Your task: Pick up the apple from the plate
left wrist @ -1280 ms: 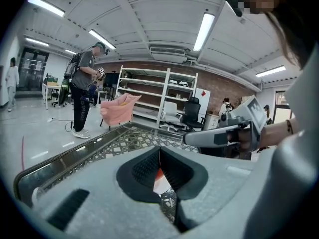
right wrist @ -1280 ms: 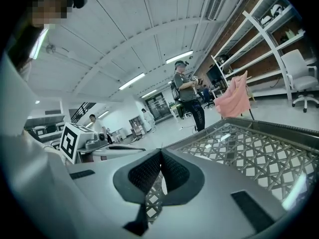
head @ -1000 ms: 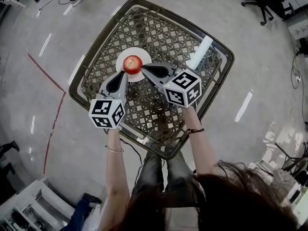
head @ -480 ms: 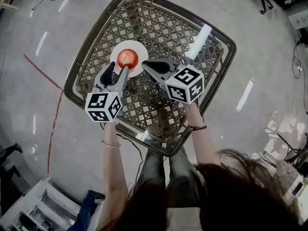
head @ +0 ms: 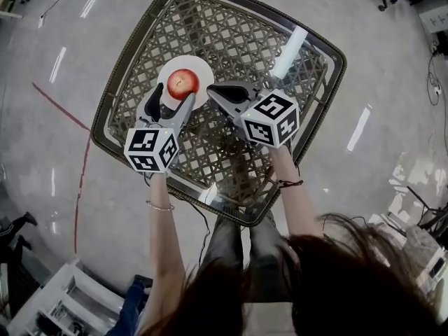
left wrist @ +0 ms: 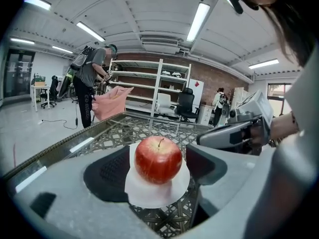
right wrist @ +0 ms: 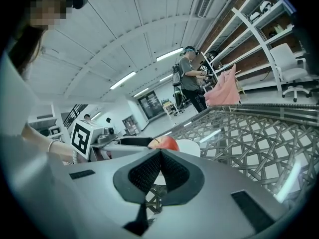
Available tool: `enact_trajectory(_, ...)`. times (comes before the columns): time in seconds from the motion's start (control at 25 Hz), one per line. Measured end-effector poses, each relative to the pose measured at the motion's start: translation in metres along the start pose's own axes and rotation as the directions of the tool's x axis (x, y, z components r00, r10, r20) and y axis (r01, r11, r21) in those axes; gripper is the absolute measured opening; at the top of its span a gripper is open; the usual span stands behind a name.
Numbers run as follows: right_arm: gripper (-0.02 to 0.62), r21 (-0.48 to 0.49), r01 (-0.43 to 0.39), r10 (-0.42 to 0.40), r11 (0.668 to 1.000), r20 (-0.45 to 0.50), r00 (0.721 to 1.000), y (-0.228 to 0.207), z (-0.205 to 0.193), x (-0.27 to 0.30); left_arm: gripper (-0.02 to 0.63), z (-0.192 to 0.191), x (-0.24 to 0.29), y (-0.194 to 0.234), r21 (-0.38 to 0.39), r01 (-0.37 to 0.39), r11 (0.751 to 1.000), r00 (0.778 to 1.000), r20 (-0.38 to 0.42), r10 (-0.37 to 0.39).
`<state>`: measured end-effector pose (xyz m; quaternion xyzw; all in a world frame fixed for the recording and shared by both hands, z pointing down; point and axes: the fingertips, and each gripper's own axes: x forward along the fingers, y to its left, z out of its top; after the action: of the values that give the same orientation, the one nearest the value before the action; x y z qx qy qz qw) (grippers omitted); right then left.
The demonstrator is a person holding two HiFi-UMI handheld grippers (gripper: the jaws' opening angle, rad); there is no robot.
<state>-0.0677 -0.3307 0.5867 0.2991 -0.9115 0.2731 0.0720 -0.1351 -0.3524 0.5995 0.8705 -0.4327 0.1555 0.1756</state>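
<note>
A red apple sits on a small white plate on the glass-topped woven table. My left gripper is open, and its jaws have just been opening. In the left gripper view the apple stands between the two dark pads with a gap on each side and nothing pressing on it. My right gripper is shut and empty, its tip just right of the plate. In the right gripper view its pads meet, and the apple shows beyond them.
The table's raised dark rim runs all round the lattice top. A bright strip of light reflects on the glass at the far right. A red line marks the floor on the left. People and shelves stand far behind.
The left jaws went from shut beside the apple to wide open around its near side. Both grippers sank a little towards the table; the right one stayed shut.
</note>
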Motion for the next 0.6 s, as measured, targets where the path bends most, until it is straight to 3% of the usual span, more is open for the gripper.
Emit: enact_trajectory(0.6, 0.009, 0.033, 0.027, -0.027, 0.999, 0.002, 1.000, -0.010, -0.013, -0.006, 0.394, -0.009, 0.026, 0.000, 0.028, 0.024, 0.999, 0.999, -0.038, -0.023)
